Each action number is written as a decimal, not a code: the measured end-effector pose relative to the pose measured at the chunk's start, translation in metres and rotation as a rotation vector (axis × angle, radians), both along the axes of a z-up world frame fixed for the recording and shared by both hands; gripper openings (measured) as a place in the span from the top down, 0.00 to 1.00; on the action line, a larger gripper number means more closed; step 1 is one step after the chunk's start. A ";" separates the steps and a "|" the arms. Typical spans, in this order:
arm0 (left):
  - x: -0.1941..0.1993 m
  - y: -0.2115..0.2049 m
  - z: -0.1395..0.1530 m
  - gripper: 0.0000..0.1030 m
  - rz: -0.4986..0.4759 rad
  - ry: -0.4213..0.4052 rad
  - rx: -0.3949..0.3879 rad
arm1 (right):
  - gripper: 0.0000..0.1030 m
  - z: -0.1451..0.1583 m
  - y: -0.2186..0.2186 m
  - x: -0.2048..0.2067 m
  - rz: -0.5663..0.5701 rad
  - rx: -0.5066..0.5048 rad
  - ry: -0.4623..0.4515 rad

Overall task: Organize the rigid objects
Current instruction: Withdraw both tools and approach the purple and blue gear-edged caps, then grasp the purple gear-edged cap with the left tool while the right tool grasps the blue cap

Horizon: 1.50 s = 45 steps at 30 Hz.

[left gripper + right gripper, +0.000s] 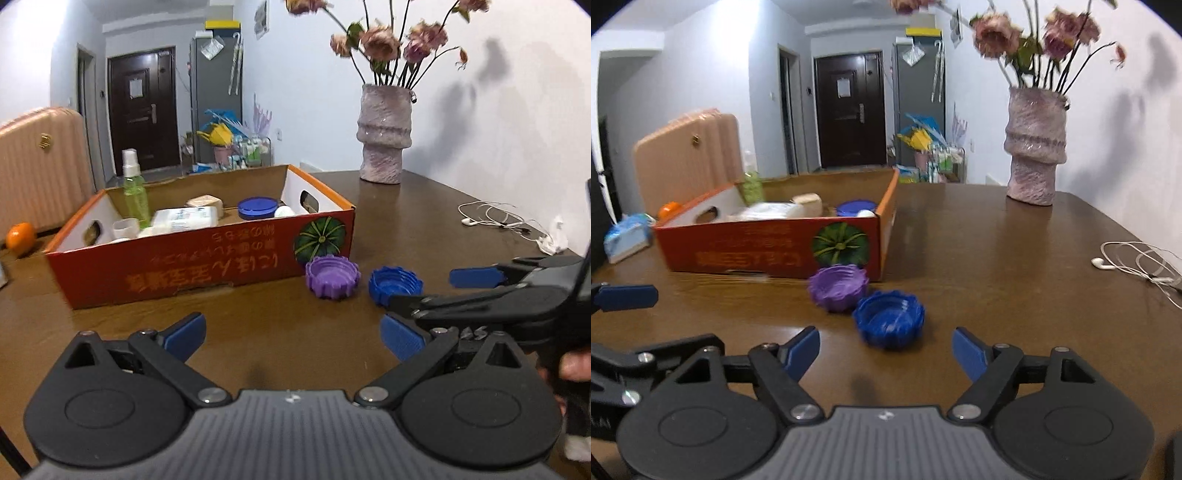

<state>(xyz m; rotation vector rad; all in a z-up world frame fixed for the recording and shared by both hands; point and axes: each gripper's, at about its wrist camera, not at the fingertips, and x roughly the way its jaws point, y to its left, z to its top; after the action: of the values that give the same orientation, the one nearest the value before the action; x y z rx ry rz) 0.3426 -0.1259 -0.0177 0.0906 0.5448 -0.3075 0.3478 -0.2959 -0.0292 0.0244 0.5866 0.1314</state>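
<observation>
The desk (979, 240) carries a box (207, 258) toward its left edge, a vase (1032, 147) at the far edge. Beside the box's near right corner sit two caps — purple (837, 283), then blue (889, 319). Both claws — left (293, 338), right (886, 350) — are released, holding nothing.

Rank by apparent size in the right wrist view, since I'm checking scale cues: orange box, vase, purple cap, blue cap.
1. orange box
2. vase
3. blue cap and purple cap: near alike; blue lies nearer the camera, so unranked.
</observation>
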 end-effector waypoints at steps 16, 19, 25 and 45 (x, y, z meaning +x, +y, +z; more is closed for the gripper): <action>0.101 -0.059 -0.036 0.47 -0.135 0.098 0.042 | 0.56 -0.009 -0.049 0.051 -0.127 0.132 -0.018; 0.098 -0.057 -0.037 0.47 -0.142 0.103 0.037 | 0.56 -0.013 -0.048 0.055 -0.118 0.123 -0.009; 0.078 -0.054 -0.025 0.47 -0.142 0.073 0.043 | 0.56 -0.013 -0.047 0.054 -0.091 0.135 -0.024; -0.083 0.067 0.039 0.47 0.098 0.053 -0.092 | 0.56 -0.013 0.025 -0.067 0.097 0.199 0.041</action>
<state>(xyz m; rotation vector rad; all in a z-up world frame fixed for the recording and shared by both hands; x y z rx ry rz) 0.2600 -0.0590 0.0210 -0.0335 0.5845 -0.2399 0.2808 -0.2706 -0.0427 0.1923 0.6138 0.2840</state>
